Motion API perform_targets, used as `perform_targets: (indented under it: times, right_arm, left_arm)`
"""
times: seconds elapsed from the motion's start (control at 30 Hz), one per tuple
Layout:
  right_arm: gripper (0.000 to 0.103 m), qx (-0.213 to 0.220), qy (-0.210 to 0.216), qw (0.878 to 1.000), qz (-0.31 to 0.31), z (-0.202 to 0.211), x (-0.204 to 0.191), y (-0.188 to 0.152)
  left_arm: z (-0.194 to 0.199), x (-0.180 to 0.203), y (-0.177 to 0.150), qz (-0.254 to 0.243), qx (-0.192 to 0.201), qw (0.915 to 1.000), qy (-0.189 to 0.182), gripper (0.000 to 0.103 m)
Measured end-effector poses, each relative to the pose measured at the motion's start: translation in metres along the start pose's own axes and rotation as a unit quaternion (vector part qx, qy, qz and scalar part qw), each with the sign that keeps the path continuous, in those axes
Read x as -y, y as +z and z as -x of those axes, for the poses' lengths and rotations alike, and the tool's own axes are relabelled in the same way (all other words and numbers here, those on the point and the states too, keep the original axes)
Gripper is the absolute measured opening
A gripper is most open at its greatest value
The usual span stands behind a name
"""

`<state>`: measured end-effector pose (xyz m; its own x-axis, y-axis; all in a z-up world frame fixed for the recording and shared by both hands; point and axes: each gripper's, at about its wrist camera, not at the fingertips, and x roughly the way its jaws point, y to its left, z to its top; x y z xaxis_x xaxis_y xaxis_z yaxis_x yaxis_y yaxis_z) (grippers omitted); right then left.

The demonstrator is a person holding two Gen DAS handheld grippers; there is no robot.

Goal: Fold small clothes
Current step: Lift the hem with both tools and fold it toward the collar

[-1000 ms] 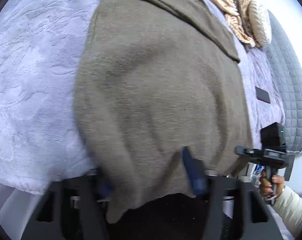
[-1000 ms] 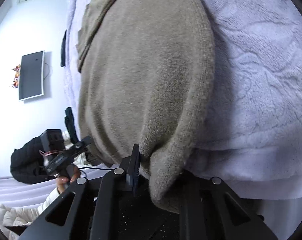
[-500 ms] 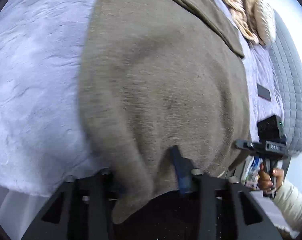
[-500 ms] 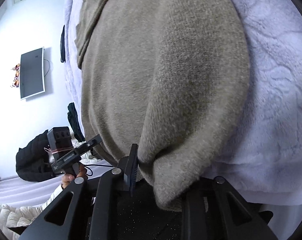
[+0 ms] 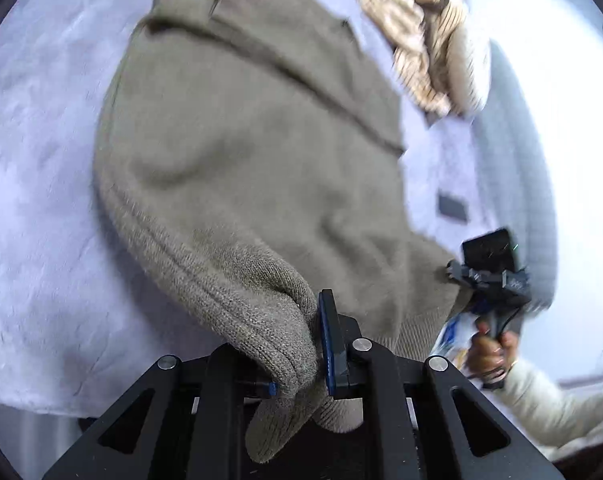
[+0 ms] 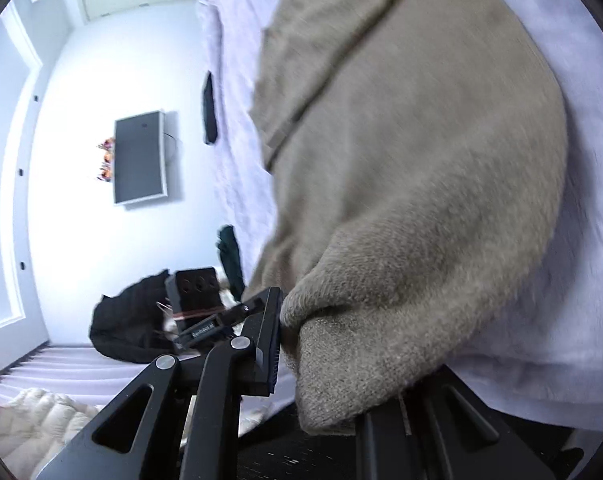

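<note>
I am holding the near hem of the olive sweater (image 5: 241, 160) with both tongs, one at each corner. Left tongs (image 5: 297, 344): just been closing, now clamping the ribbed edge. Right tongs (image 6: 321, 344): likewise narrowing, pinching a bunched corner. The far part of the sweater is lying flat on the pale bed (image 5: 33, 200); the near edge is hanging lifted. Step in hand: starting the bottom-to-top fold. Next move, judged: carrying both corners forward evenly toward the collar, keeping the hem taut.
</note>
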<state>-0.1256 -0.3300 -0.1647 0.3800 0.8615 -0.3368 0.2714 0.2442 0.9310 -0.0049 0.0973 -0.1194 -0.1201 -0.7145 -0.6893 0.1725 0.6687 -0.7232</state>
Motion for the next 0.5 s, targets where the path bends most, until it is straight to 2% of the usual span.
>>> perform_targets:
  times: [0.17, 0.3, 0.5]
  right_arm:
    - [0.016, 0.037, 0.034, 0.998, 0.024, 0.024, -0.035, 0.038]
    - [0.016, 0.059, 0.048, 0.996, 0.044, 0.04, -0.06, 0.082]
    - [0.016, 0.074, 0.013, 0.996, 0.049, 0.038, -0.07, 0.167]
  left_arm:
    - [0.026, 0.022, 0.048, 0.01, 0.066, 0.9973, -0.031, 0.017]
    - [0.042, 0.034, 0.095, -0.02, 0.108, 0.9938, -0.016, 0.017]
    - [0.033, 0.021, 0.17, 0.0, 0.154, 0.988, 0.009, 0.017]
